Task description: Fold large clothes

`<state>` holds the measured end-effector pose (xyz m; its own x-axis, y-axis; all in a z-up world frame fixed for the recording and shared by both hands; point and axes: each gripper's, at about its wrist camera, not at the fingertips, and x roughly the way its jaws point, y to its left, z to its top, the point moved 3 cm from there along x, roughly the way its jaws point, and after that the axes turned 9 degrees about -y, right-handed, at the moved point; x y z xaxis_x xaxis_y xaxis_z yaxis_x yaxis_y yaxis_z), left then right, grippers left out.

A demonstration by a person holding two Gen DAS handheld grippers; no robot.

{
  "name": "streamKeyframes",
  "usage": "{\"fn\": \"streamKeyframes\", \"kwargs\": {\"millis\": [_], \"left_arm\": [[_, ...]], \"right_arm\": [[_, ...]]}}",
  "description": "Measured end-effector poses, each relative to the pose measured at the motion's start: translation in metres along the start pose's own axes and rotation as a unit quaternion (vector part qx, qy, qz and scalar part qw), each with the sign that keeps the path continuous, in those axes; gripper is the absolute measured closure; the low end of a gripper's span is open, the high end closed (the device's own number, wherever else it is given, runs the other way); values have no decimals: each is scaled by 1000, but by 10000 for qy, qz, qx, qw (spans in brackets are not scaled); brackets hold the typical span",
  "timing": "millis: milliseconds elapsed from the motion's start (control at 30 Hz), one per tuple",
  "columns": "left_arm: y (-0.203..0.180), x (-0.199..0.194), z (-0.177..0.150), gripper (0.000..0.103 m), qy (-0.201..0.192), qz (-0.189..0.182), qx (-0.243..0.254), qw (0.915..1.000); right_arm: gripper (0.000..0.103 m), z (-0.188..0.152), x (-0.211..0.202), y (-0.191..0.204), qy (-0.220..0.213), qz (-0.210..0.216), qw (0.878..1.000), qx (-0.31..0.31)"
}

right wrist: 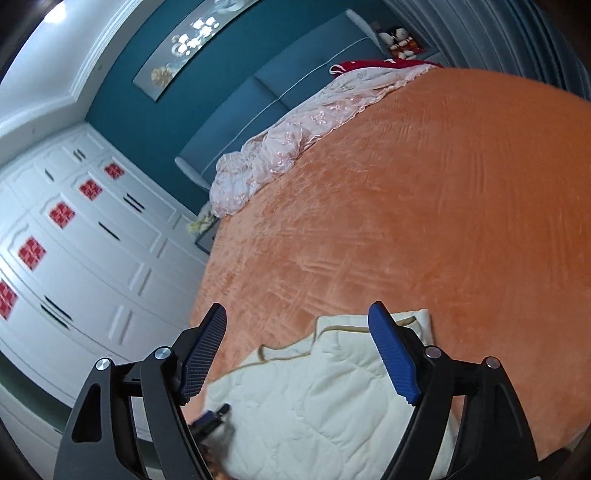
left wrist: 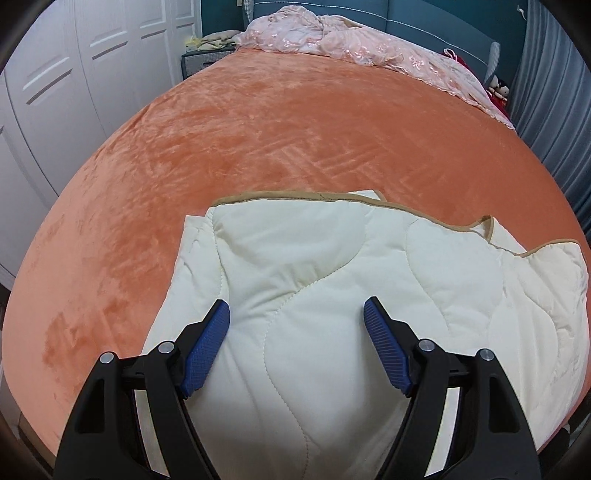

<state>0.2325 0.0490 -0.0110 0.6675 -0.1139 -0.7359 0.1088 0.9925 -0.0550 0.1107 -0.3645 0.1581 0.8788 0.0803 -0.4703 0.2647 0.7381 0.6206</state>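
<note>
A cream quilted garment with tan trim [left wrist: 332, 280] lies partly folded on the near part of the orange bed [left wrist: 258, 147]. My left gripper [left wrist: 297, 314] is open and empty, hovering just above the garment's middle. The right wrist view is tilted and shows the same garment [right wrist: 325, 398] below, on the orange bed [right wrist: 424, 221]. My right gripper [right wrist: 297, 321] is open and empty, held above the garment's far edge. The left gripper shows blurred at the garment's near left edge in the right wrist view [right wrist: 212, 417].
A crumpled pink embroidered blanket [left wrist: 351, 44] lies along the teal headboard [left wrist: 424, 22]. White wardrobe doors [left wrist: 74, 74] stand left of the bed. Grey curtains [left wrist: 554, 92] hang on the right. A nightstand [left wrist: 199, 59] sits at the bed's far left corner.
</note>
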Motion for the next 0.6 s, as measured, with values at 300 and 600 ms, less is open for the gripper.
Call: {"fn": "streamKeyframes", "kwargs": {"millis": [300,600], "left_arm": [[-32,-27,11,30,-250,-518,185,9982],[-33,12,-4,30,48,-296,58,9995]], "right_arm": [[29,-106,83,24,1101,-645,9761,-1759],[40,-143,146,9,1373,-1030,9618,-2134]]}}
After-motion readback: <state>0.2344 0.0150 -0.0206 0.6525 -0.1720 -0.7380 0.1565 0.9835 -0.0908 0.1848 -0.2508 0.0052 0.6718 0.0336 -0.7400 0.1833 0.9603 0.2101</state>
